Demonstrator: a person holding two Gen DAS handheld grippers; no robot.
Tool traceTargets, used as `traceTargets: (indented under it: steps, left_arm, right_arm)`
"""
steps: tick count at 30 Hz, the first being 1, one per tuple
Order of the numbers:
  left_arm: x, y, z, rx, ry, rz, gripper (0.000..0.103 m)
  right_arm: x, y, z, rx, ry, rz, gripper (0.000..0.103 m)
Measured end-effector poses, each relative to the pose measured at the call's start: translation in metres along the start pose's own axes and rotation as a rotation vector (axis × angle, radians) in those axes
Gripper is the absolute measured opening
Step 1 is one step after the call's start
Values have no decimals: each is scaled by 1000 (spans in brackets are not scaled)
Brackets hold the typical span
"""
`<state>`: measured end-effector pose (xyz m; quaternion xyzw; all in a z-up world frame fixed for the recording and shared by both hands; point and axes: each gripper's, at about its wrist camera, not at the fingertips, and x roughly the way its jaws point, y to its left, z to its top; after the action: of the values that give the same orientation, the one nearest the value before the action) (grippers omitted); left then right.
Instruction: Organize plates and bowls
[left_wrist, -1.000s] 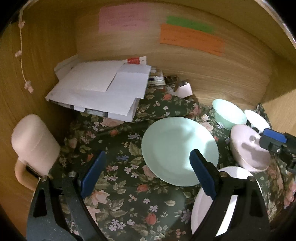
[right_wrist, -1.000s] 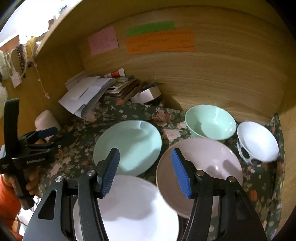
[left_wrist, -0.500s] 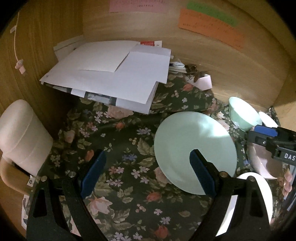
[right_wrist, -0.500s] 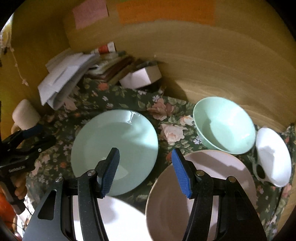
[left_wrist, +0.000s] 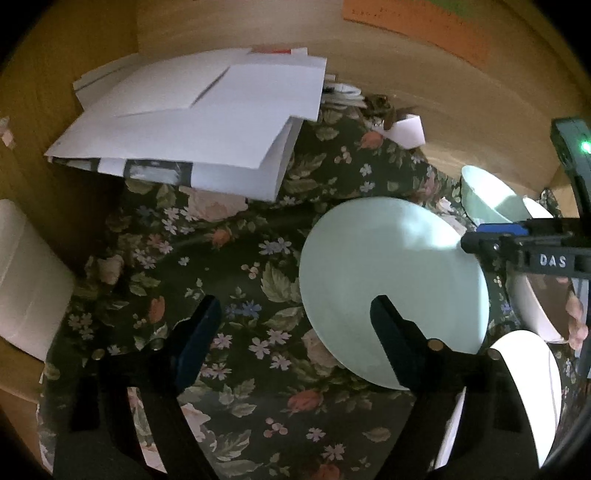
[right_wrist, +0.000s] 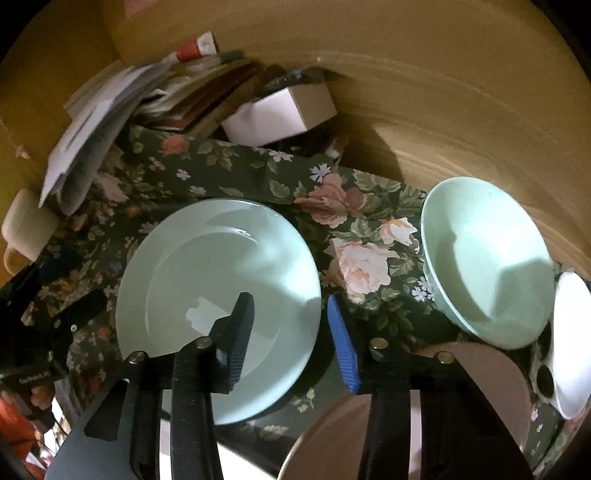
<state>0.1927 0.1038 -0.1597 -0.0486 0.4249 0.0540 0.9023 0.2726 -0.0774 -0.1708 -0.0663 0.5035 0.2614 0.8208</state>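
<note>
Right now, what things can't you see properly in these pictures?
- Writing on the orange paper note, left wrist view: too small and cut off by the top edge.
- Round white plate, left wrist view: partly hidden behind the left tool.
- Pink round plate, right wrist view: covered by the right tool and cut off at the bottom.
- Stack of white papers, right wrist view: blurred.

We see a floral cloth (right_wrist: 354, 206) spread across the frame's middle; on it lie a green plate (right_wrist: 207, 280) at centre, a green bowl (right_wrist: 480, 266) right, papers (left_wrist: 192, 122) upper left.
</note>
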Motion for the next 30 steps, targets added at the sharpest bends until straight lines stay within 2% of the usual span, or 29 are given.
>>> traceTargets:
  steps: [6, 8, 11, 18, 30]
  left_arm:
    - [12, 1, -1, -3, 41, -19, 75]
    - [16, 2, -1, -5, 54, -22, 70]
    - [20, 2, -2, -8, 68, -30, 68]
    - [19, 7, -5, -4, 75, -30, 65]
    - [20, 30, -17, -27, 150, -19, 42]
  right_arm:
    - [19, -1, 10, -12, 61, -21, 28]
    - [25, -1, 12, -17, 82, -19, 28]
    - [32, 0, 13, -22, 104, -26, 28]
    - [33, 9, 9, -41, 107, -13, 28]
    - [32, 57, -21, -59, 103, 63, 28]
